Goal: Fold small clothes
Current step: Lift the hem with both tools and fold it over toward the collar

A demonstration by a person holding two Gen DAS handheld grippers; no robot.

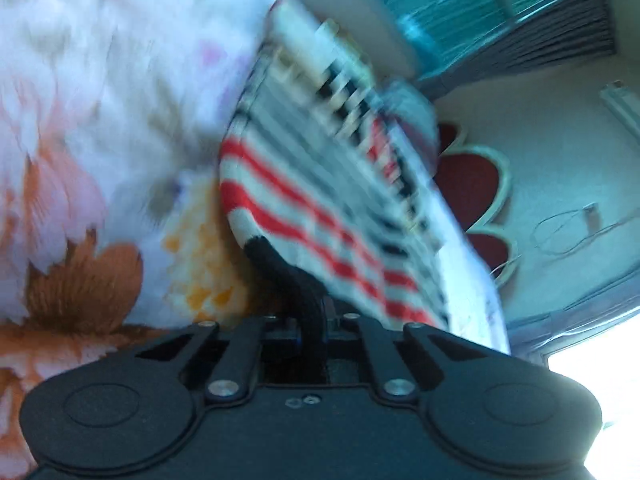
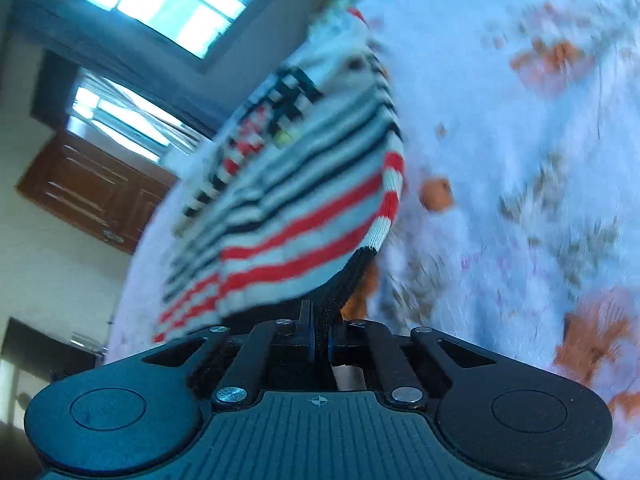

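A small knitted garment (image 1: pixel 320 208) with red, white and dark stripes and a black hem is stretched over a flowered bedspread (image 1: pixel 100 120). In the left wrist view my left gripper (image 1: pixel 316 312) is shut on the black hem at one bottom corner. In the right wrist view the same striped garment (image 2: pixel 288 216) runs away from my right gripper (image 2: pixel 320 344), whose jaws are shut on the black hem at the other corner. Both views are blurred. The far end of the garment shows a checkered band and a pale top.
The white bedspread (image 2: pixel 500 160) with orange and brown flowers fills one side of each view. A bed headboard with red padded panels (image 1: pixel 476 184), a curtain, a window (image 2: pixel 168 4) and a brown wooden door (image 2: pixel 88 188) lie beyond the bed edge.
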